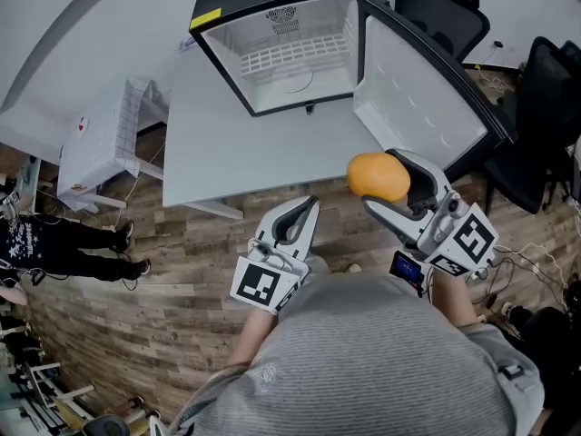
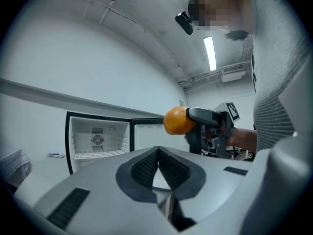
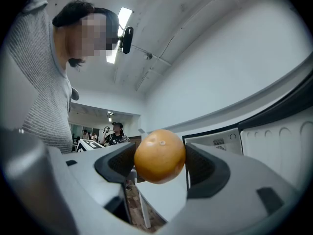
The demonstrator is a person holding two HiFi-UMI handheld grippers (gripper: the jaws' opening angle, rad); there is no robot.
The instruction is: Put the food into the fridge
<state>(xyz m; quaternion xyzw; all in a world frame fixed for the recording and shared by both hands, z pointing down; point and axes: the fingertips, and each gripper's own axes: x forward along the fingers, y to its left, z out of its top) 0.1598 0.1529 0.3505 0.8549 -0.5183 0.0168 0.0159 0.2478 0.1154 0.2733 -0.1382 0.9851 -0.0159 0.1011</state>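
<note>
The left tongs are pinched together on nothing, while the right tongs squeeze a round orange in mid-air, which may slip and fall short of the counter before reaching the open fridge beyond.

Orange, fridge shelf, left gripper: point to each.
orange (image 1: 379, 176): head view, its middle.
fridge shelf (image 1: 295, 55): head view, white grid's middle.
left gripper (image 1: 312, 203): head view, between its fingertips.

— Where's the head view?
— Above the person, facing steeply down; the fridge is at top centre.
— And the gripper views?
— They sit low and close along their own jaws, tilted up. Both share the fridge, which is seemingly partial at mid-right in the right one.
</note>
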